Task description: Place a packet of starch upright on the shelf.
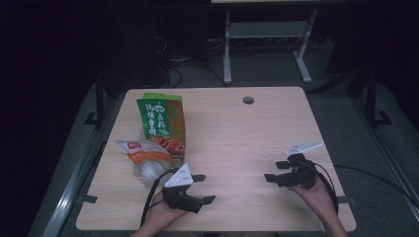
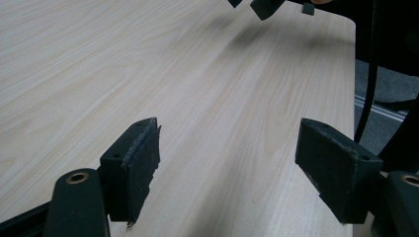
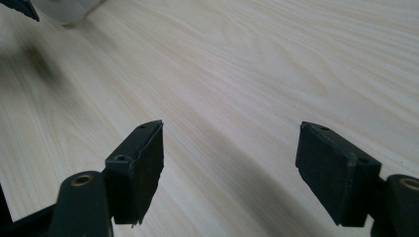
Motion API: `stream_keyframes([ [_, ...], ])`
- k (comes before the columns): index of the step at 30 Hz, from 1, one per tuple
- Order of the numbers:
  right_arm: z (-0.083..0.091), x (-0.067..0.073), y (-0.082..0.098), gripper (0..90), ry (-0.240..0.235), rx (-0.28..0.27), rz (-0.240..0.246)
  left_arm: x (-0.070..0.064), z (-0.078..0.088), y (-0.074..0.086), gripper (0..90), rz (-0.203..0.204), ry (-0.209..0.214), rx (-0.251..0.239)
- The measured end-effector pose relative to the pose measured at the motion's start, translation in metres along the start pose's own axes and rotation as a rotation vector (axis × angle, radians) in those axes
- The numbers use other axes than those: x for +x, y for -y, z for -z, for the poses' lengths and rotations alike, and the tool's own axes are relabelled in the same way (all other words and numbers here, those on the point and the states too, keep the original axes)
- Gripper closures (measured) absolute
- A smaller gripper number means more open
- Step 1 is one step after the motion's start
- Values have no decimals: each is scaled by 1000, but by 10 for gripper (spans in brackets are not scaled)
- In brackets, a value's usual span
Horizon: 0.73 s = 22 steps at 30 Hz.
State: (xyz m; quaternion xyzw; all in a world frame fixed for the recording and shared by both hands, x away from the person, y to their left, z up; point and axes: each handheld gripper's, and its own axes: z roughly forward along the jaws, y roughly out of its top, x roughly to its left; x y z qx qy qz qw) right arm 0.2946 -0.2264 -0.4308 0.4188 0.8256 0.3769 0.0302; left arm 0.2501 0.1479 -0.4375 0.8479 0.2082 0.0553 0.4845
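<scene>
Both jaws spread, empty: left gripper [image 1: 201, 188] sat just beside clear snack bag [image 1: 145, 159], right gripper [image 1: 274, 171] well apart; slick film could've slipped or crumpled if pinched

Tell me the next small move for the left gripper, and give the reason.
Probably swing the left gripper round toward the clear snack pouch just behind it. Its jaws stand wide open with nothing between them and point across bare wood toward the right gripper, away from the pouch. That pouch lies nearest, partly over the green bag.
</scene>
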Motion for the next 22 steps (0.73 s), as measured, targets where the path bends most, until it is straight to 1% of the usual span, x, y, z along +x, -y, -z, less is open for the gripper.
stream_keyframes([
  [9,4,6,13,260,8,-16,-7,0,0,1,247,3,-5,5],
  [11,4,7,16,260,17,-23,-2,-1,-1,1,248,-1,-5,5],
  [12,5,8,17,258,23,-30,8,-1,-2,1,247,-1,-4,6],
  [14,6,11,19,257,31,-42,5,-2,-3,2,247,2,-3,6],
  [15,6,11,20,257,36,-53,17,-2,-3,2,247,5,-3,8],
  [17,6,13,23,255,40,-66,21,-1,-4,3,247,9,-1,10],
  [20,4,13,28,253,31,-84,12,-1,-6,3,247,11,1,16],
  [22,3,15,31,254,29,-85,7,-2,-6,3,247,4,1,15],
])
